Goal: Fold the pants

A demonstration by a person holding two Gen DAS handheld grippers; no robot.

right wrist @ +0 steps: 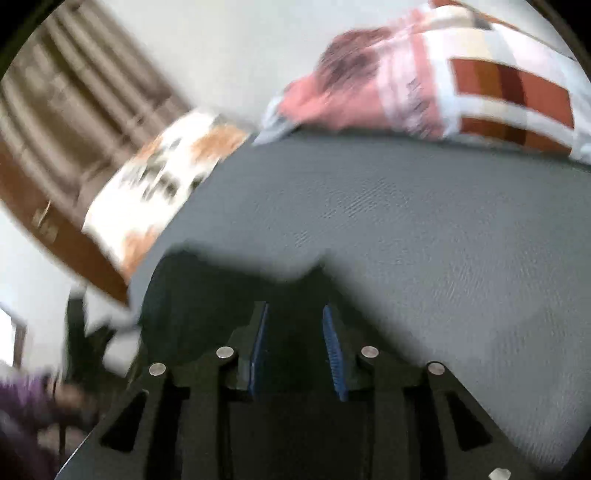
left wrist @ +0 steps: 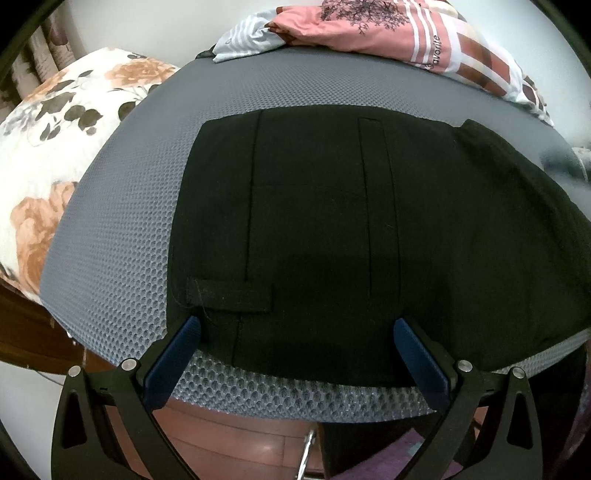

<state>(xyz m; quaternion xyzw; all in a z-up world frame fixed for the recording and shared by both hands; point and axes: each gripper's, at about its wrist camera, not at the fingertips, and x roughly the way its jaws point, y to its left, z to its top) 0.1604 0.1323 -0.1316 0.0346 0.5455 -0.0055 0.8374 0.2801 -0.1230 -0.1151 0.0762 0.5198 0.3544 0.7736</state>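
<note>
Bare mattress [left wrist: 122, 229] left of pants [left wrist: 332, 221]

Setting: a home bedroom. Evidence: a bed with a grey mesh-textured mattress cover [left wrist: 122, 221]; a white pillow with an orange rose print [left wrist: 51, 147] at its left end; a bunched pink, white and brown patterned quilt [left wrist: 424, 33] along the far edge; brown pleated curtains [right wrist: 74, 110] at upper left in the right wrist view; a wooden bed frame [left wrist: 22, 328]; reddish wood-plank flooring [left wrist: 236, 439] below the bed's near edge; plain white walls [left wrist: 192, 26].
</note>
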